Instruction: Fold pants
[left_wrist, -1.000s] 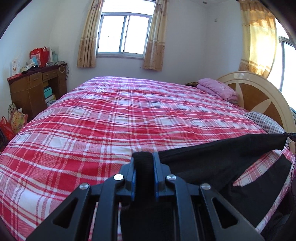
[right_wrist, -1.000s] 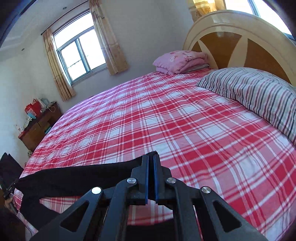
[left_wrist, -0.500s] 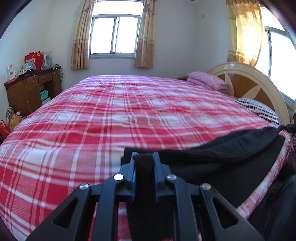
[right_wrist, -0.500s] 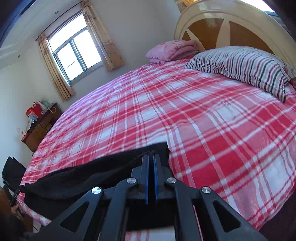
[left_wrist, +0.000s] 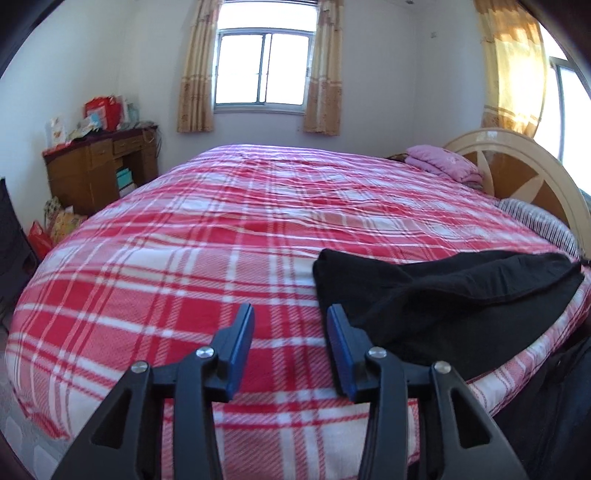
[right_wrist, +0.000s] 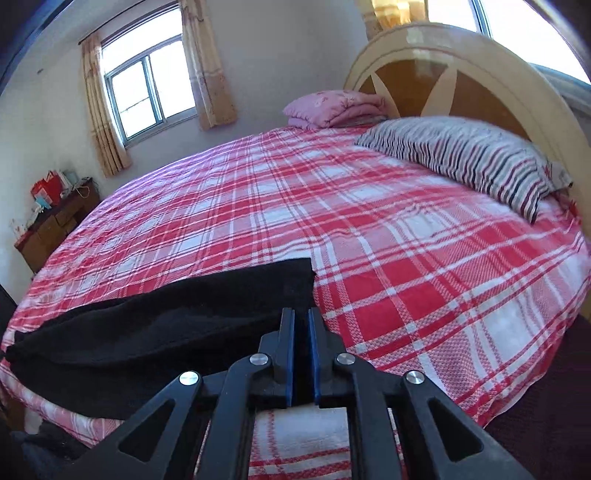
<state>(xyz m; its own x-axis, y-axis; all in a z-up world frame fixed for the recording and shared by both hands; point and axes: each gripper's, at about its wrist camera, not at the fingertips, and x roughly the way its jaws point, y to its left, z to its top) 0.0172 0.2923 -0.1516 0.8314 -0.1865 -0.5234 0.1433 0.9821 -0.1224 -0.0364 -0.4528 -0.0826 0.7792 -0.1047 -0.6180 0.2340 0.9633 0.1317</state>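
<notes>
Black pants (left_wrist: 443, 299) lie along the near edge of the red plaid bed (left_wrist: 229, 236). In the left wrist view my left gripper (left_wrist: 290, 321) is open and empty, with the pants' end just right of its right finger. In the right wrist view the pants (right_wrist: 166, 325) stretch to the left, and my right gripper (right_wrist: 301, 325) has its jaws almost closed on the pants' near right corner. The cloth between the pads is dark and partly hidden.
A striped pillow (right_wrist: 469, 155) and a folded pink blanket (right_wrist: 332, 109) lie by the wooden headboard (right_wrist: 461, 74). A wooden desk (left_wrist: 99, 166) with bags stands at the far left wall. Windows with curtains are behind the bed.
My left gripper has opened and let go of the pants, which now lie on the bed. My right gripper has lowered its end toward the bed.
</notes>
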